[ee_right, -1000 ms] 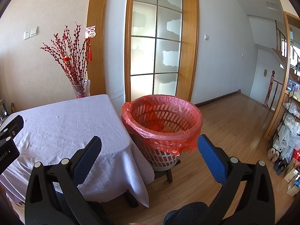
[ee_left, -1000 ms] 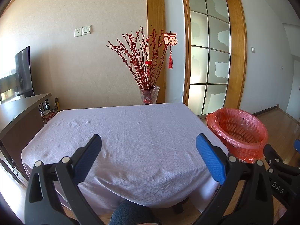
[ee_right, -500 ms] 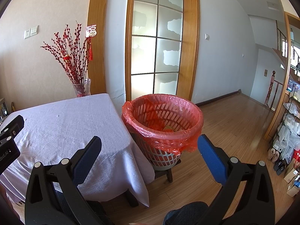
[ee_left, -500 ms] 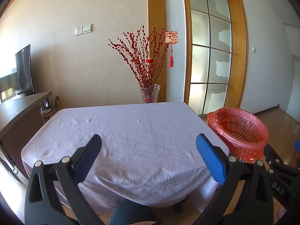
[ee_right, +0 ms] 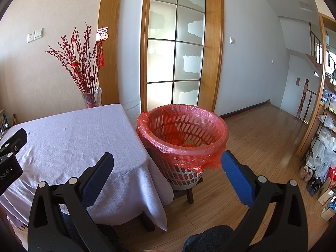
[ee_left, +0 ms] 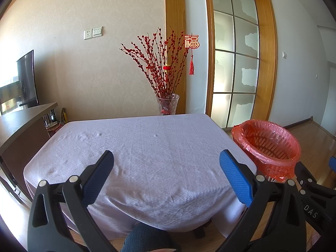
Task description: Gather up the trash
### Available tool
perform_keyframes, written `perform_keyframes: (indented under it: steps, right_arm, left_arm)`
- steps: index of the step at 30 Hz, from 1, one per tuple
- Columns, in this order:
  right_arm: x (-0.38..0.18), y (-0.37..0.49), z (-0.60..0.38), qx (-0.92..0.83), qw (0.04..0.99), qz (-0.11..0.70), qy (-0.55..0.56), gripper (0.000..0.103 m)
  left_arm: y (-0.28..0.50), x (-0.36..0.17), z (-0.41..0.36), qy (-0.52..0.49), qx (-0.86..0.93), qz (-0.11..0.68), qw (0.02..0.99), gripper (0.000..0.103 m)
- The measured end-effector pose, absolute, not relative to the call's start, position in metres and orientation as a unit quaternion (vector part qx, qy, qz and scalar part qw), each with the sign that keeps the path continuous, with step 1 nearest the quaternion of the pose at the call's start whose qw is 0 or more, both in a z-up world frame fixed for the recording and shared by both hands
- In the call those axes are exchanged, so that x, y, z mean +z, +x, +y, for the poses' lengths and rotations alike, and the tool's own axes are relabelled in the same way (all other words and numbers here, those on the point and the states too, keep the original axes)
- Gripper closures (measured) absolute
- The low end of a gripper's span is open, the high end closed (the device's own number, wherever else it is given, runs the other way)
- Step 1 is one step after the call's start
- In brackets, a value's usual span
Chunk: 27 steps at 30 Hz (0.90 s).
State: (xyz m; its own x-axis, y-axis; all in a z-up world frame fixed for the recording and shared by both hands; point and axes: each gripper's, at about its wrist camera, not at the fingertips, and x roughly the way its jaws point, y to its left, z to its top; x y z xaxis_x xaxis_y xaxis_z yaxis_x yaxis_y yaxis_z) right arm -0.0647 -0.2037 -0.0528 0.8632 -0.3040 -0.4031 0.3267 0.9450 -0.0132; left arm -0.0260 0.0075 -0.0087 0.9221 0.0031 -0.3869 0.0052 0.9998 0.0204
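Right, on the left wrist view I am looking out along the left gripper (ee_left: pixel 167 166), and its blue-padded fingers (ee_left: pixel 235 178) are standing wide apart with nothing between them. It is hanging in front of the near edge of the table (ee_left: pixel 147 147), which is wearing a pale lilac cloth. At the table's far edge a glass vase (ee_left: pixel 167 104) of red berry branches (ee_left: pixel 161 63) is standing against the wall. Off the table's right side the waste basket (ee_left: pixel 266 145), lined with a red plastic bag, is sitting lower than the tabletop. In the bottom right corner I am seeing part of the right gripper (ee_left: pixel 310 189), black with a sliver of blue pad. A denim-covered knee (ee_left: pixel 147 239) is showing at the bottom edge.

On the right wrist view I am looking along the right gripper (ee_right: pixel 168 166), spread open as well and holding nothing. The basket (ee_right: pixel 182 132) is sitting straight ahead, just beside the table's corner (ee_right: pixel 117 113), resting on a small dark wooden stool (ee_right: pixel 189 191). Down inside the red liner (ee_right: pixel 195 159) I am making out some yellowish and orange trash (ee_right: pixel 190 142), though I cannot tell what it is. The left gripper's black body (ee_right: pixel 10 155) is poking in at the left edge. Wooden floor (ee_right: pixel 262 147) is stretching off to the right toward cluttered shelves (ee_right: pixel 325 147).
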Motion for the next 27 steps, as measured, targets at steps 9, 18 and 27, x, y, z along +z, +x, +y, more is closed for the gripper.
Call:
perform_keyframes:
  steps: [9,18,27]
  right_arm:
    - [-0.0544,-0.0660,-0.2062,-0.162,0.965,0.206,0.029,0.002]
    - [-0.0541,-0.0661,-0.2063,-0.162,0.965,0.206,0.028,0.002]
    - [-0.0534,-0.0647,-0.2070,-0.162,0.965,0.207,0.028,0.002]
  left_arm:
    - [-0.0264,-0.0084,0.0069,0.011,0.000,0.197,0.980,0.004]
    - [-0.0267,-0.0087,0.0068,0.011,0.000,0.198,0.980,0.004]
    - [-0.0263,-0.0099,0.0069,0.011,-0.002,0.200,0.980,0.004]
